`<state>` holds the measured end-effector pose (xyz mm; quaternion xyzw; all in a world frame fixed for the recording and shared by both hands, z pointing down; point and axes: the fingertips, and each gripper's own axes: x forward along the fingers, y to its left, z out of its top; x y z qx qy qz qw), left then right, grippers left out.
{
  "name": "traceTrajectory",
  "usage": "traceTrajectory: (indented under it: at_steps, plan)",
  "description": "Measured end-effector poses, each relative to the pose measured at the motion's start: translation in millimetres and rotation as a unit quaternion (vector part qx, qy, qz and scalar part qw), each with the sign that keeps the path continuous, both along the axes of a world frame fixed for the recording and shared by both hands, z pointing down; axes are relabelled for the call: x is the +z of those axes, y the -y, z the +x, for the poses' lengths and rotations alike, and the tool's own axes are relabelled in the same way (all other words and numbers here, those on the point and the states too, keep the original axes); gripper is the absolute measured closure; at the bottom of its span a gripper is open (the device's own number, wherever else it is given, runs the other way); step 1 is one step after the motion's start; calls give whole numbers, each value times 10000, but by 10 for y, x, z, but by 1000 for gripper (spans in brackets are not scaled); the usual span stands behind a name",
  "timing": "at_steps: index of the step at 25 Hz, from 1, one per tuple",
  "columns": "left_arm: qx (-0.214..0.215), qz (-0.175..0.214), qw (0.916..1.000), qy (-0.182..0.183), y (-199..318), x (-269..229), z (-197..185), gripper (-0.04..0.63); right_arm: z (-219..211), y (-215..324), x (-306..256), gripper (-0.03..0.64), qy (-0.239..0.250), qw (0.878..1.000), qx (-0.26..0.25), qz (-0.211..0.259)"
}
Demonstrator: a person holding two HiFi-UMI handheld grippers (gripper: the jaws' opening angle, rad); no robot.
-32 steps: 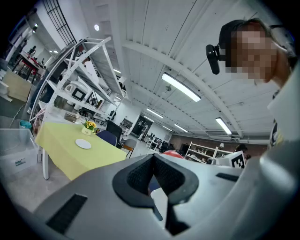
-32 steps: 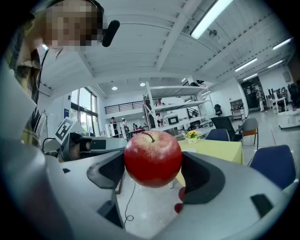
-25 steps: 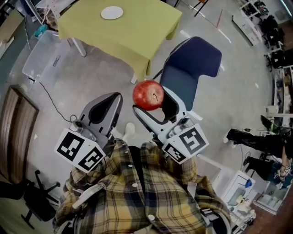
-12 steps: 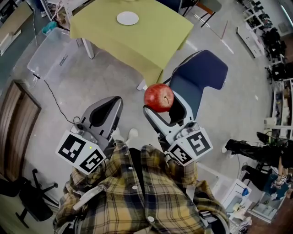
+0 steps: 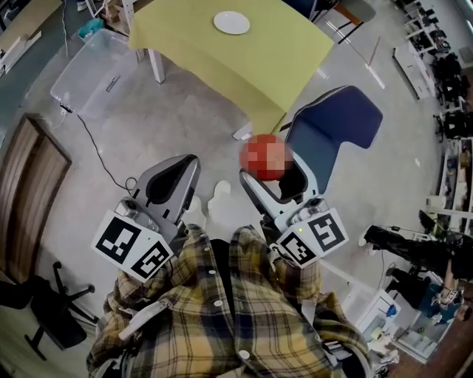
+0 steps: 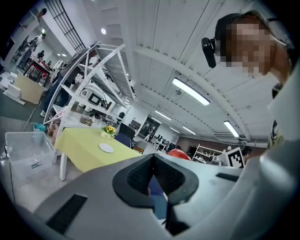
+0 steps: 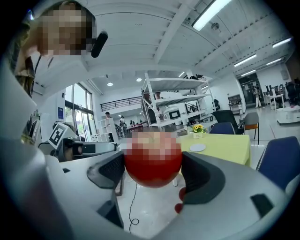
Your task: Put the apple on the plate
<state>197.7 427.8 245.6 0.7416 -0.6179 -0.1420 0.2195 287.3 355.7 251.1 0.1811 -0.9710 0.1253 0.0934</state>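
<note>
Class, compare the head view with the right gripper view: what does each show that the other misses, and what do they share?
Only the head view shows the clear plastic bin and the black wheeled office chair. Only the right gripper view shows the yellow potted flowers and the white metal rack. Both show the round red apple clamped in the right gripper, the yellow table, the round white plate and the blue chair.

Yellow-navy plaid shirt (image 5: 259,325), white buttons (image 5: 238,354)

- My right gripper (image 5: 267,167), clamped on the apple (image 5: 264,156), swings rightward, keeping under the yellow table (image 5: 222,59)'s near corner.
- My left gripper (image 5: 188,159) falls farther left of that corner.
</note>
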Motion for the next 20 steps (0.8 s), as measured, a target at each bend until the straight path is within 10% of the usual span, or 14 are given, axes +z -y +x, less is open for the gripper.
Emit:
traceTrajectory:
  at_steps: [20]
  plan:
    - [-461, -62, 9989, 91, 1275, 21, -923, 588, -955, 1315, 73, 253, -19, 9988, -483, -70]
